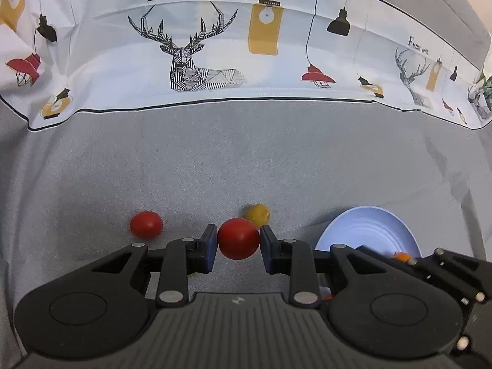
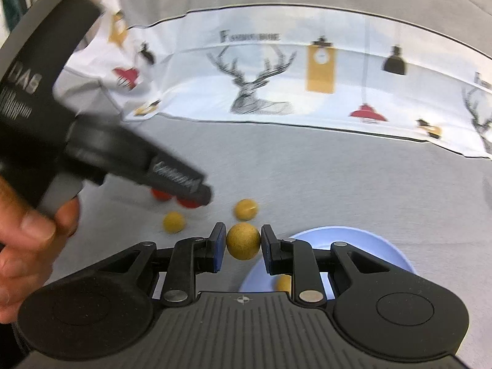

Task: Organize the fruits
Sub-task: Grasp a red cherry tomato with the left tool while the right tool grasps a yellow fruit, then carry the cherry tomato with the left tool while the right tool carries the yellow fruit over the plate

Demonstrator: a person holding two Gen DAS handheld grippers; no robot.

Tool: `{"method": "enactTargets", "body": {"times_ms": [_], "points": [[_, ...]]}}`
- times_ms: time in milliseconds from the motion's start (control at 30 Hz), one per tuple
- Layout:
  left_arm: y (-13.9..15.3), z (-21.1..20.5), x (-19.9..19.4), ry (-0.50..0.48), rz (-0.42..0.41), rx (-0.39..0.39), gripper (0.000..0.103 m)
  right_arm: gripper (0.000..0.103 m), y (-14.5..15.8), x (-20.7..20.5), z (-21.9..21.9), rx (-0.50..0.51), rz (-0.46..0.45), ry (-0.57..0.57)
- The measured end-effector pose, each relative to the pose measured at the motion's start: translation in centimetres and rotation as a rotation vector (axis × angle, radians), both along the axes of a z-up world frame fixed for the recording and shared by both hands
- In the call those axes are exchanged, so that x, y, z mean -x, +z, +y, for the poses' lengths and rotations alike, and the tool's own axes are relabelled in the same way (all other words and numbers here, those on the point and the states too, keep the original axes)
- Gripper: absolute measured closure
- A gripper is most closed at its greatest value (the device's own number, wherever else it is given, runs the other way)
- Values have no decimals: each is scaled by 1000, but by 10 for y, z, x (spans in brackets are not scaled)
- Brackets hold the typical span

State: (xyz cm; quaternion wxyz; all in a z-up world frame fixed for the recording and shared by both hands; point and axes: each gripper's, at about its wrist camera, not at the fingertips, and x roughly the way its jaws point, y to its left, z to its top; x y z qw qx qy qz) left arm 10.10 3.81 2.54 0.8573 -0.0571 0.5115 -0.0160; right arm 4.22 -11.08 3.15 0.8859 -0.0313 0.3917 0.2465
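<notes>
My left gripper (image 1: 238,240) is shut on a red tomato (image 1: 238,238) just above the grey cloth. A second red tomato (image 1: 146,224) lies to its left and a yellow fruit (image 1: 257,214) lies just behind it. My right gripper (image 2: 243,244) is shut on a yellow fruit (image 2: 243,245), at the left rim of a light blue plate (image 2: 384,252). Another yellow fruit (image 2: 283,282) lies on that plate. Two more yellow fruits (image 2: 174,222) (image 2: 245,209) lie on the cloth. The plate (image 1: 369,230) also shows at the right in the left wrist view.
A white cloth with deer and lamp prints (image 1: 184,55) runs along the back. The left gripper's body (image 2: 92,141) and the hand holding it fill the left of the right wrist view, over two red tomatoes (image 2: 187,203). The right gripper's body (image 1: 446,270) is over the plate.
</notes>
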Motion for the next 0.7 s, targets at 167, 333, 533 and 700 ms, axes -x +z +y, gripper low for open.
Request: {"method": "enactTargets", "body": {"times_ms": [167,333,533,700], "points": [[1,-5,-3,-8,-7,2,70,77,0,-7,-16,-8,-3,-51],[1,-9,-4,-12,-10,3,70,77,1,-5,-27,2,-2,-75],[0,-14,-4,-18,-7,-6,70,77,0,-6,-40,6,-1,-102],[-1,-17,-4,-21,-6,-18,70,77,-1,-8,-46,9,2,-113]]}}
